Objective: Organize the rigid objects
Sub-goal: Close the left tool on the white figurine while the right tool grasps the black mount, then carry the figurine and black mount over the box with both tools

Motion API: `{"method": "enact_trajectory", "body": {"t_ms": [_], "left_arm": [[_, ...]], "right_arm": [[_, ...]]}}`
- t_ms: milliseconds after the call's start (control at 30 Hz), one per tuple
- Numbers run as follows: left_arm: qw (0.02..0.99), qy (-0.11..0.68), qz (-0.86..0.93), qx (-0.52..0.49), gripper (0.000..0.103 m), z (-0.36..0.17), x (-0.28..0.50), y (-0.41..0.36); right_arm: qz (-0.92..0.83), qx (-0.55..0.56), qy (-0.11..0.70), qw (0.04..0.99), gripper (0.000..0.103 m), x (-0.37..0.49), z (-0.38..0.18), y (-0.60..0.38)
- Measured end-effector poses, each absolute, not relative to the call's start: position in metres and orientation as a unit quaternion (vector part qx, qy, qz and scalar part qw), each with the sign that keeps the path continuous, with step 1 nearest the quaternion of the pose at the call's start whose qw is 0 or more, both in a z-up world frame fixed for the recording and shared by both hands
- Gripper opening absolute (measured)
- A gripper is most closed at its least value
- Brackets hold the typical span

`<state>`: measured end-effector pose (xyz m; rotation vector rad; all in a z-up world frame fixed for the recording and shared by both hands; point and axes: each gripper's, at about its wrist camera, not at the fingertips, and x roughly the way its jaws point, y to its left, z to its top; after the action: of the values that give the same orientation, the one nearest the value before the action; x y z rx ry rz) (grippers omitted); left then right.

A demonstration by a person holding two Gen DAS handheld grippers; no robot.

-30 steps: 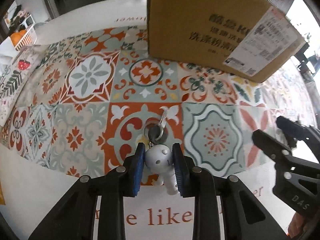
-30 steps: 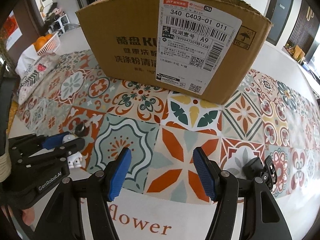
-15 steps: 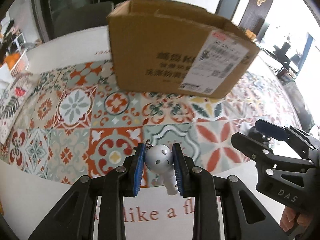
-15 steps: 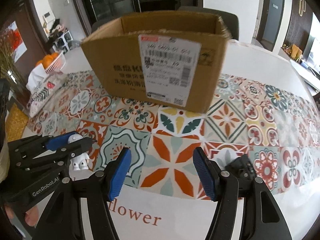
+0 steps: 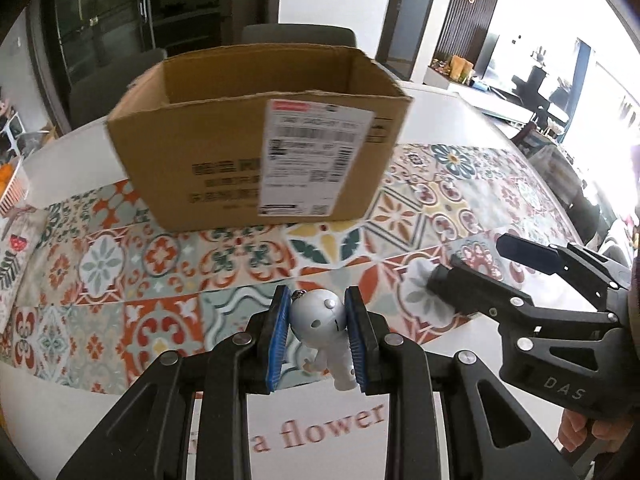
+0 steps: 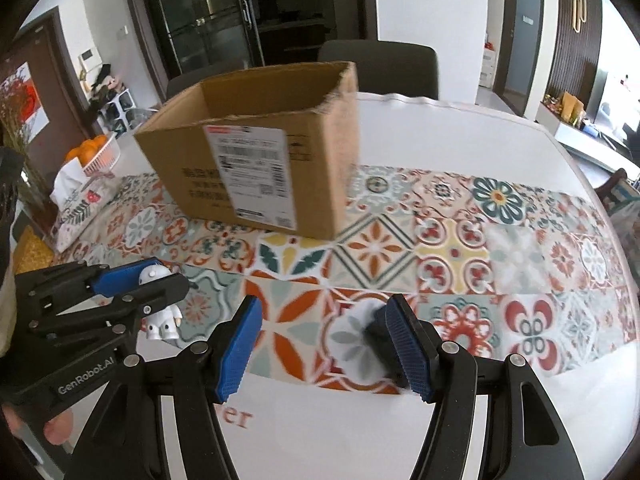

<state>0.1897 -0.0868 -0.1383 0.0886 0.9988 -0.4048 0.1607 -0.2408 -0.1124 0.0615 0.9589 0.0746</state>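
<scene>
My left gripper [image 5: 316, 328] is shut on a small white figurine keychain [image 5: 322, 322] and holds it above the patterned tablecloth; it also shows in the right wrist view [image 6: 160, 312]. An open cardboard box [image 5: 260, 152] with a shipping label stands on the table beyond it, and shows in the right wrist view [image 6: 260, 160]. My right gripper [image 6: 324, 344] is open and empty, low over the table's front edge. A black car key [image 6: 376, 332] lies just behind its right finger, partly hidden.
A patterned tile tablecloth [image 6: 500, 248] covers the middle of the white table. A basket of oranges [image 6: 94, 152] and a tissue pack [image 6: 76, 200] sit at the far left. Chairs [image 6: 380, 64] stand behind the table.
My left gripper has lifted the figurine off the table and risen, so the box's open top now shows. My right gripper has also risen and shifted right toward the black key.
</scene>
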Motion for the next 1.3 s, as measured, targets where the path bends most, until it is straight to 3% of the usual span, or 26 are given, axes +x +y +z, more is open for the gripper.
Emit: {"method": "enact_trajectory", "body": {"t_ms": [600,967,1300], "left_arm": [[0.834,0.515,-0.187,0.071,0.028,-0.174,0.209,-0.133],[0.828,0.529,-0.176,0.069,0.028,-0.186,0.214,-0.129],[0.831,0.523,-0.179,0.056,0.028,-0.175,0.206,-0.115]], "right_arm": [[0.019,0.064,0.556,0.829,0.068,0.182,-0.192,-0.292],[0.01,0.044,0.557,0.83,0.033,0.188,-0.203,-0.287],[0.005,0.038,0.537,0.843,0.03,0.179,-0.18,-0.28]]}}
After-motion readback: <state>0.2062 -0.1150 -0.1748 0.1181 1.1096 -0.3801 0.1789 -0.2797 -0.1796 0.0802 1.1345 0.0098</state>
